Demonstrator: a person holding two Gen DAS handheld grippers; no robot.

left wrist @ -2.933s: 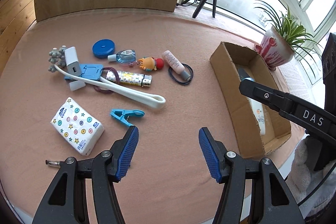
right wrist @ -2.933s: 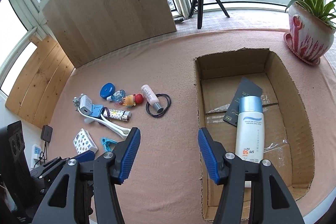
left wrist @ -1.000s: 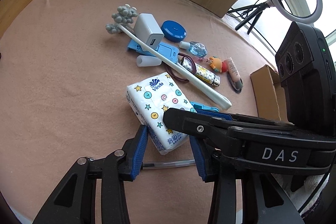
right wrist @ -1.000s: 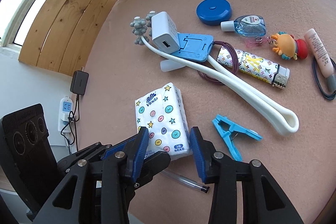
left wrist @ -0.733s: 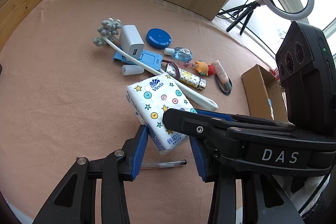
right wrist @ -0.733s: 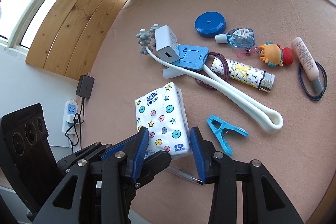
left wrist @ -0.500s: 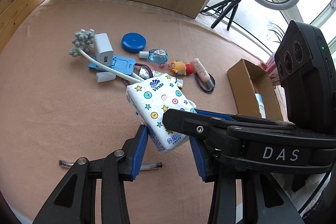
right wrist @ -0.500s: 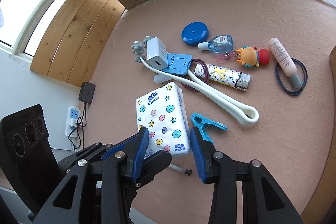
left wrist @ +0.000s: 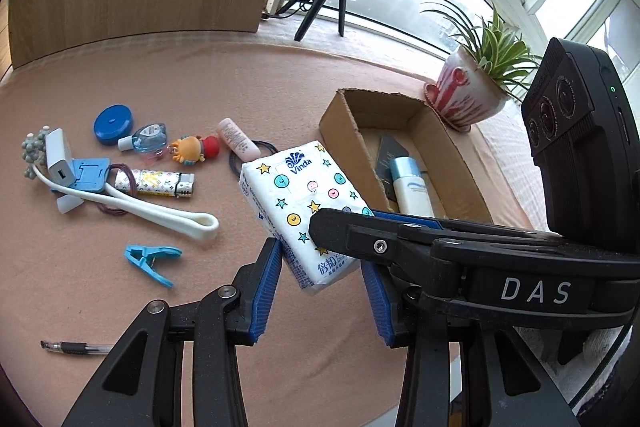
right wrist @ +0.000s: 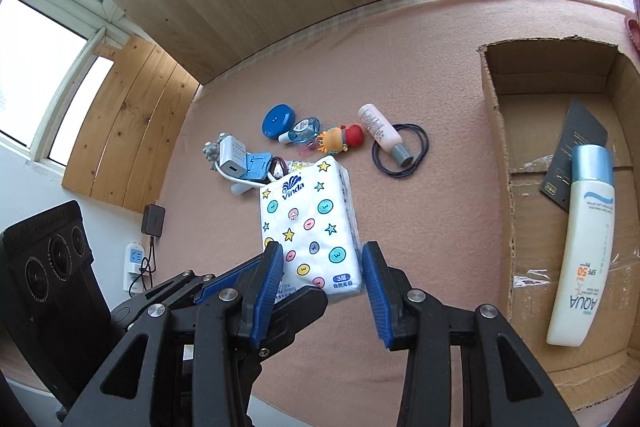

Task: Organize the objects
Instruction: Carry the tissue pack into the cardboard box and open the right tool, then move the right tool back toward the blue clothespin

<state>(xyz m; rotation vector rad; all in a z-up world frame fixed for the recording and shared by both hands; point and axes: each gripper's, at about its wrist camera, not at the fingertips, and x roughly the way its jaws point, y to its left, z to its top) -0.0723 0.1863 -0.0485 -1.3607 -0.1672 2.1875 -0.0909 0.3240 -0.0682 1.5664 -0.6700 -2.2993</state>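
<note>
Left wrist view: tissue pack (left wrist: 304, 201) clamped between left gripper (left wrist: 320, 283) and right gripper (right wrist: 322, 285) pads, lifted clear of table (left wrist: 200, 87).

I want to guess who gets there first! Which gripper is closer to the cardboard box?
Right. The right gripper grips the tissue pack on the cardboard box's side; the left gripper is farther away.

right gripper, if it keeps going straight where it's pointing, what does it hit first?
Nothing before the tissue pack that the right gripper already clamps with the left gripper. Beyond the pack, probably bare pink table mat, left of the cardboard box; depth is unclear.
</note>
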